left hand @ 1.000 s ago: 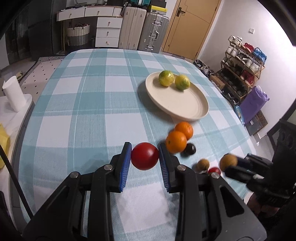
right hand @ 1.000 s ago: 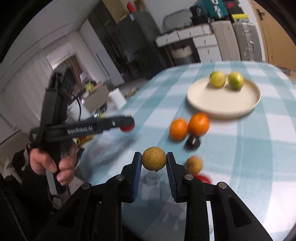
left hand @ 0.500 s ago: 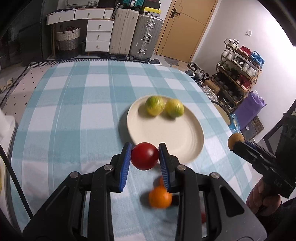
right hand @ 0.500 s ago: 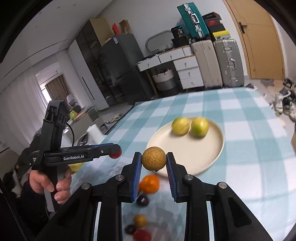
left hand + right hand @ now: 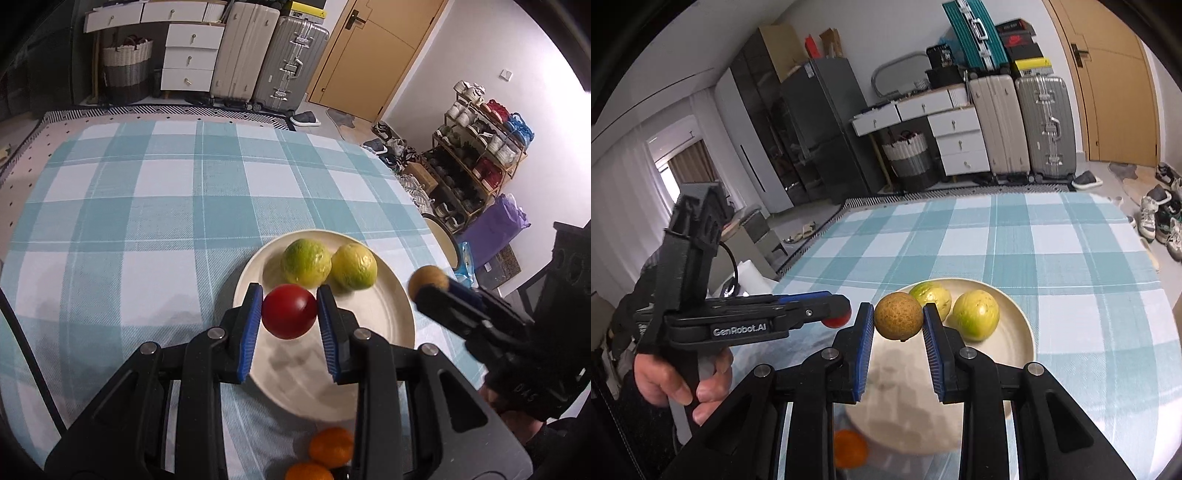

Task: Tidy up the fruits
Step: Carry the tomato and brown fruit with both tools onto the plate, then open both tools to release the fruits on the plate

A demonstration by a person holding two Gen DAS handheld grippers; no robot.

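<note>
My left gripper [image 5: 290, 312] is shut on a red tomato [image 5: 289, 311] and hangs over the near half of the cream plate [image 5: 384, 317]. Two yellow-green citrus fruits [image 5: 306, 262] [image 5: 354, 266] lie at the plate's far side. My right gripper [image 5: 898, 321] is shut on a brown round fruit [image 5: 898, 316], also above the plate [image 5: 1015, 343]; from the left wrist view that fruit [image 5: 427, 280] shows at the plate's right rim. In the right wrist view the left gripper [image 5: 837, 314] comes in from the left with the tomato [image 5: 836, 320] at its tip. Two oranges [image 5: 330, 445] [image 5: 308, 472] rest on the cloth just short of the plate.
The table wears a teal and white checked cloth [image 5: 155, 206]. A person's hand [image 5: 676, 380] grips the left tool's handle. Beyond the table stand suitcases [image 5: 269, 55], white drawers [image 5: 188, 55], a woven basket [image 5: 125, 66], a yellow door and a shoe rack [image 5: 476, 147] at the right.
Both grippers have travelled forward with their fruits, from over the loose fruits on the cloth to above the plate. The oranges have dropped to the bottom edge of both views.
</note>
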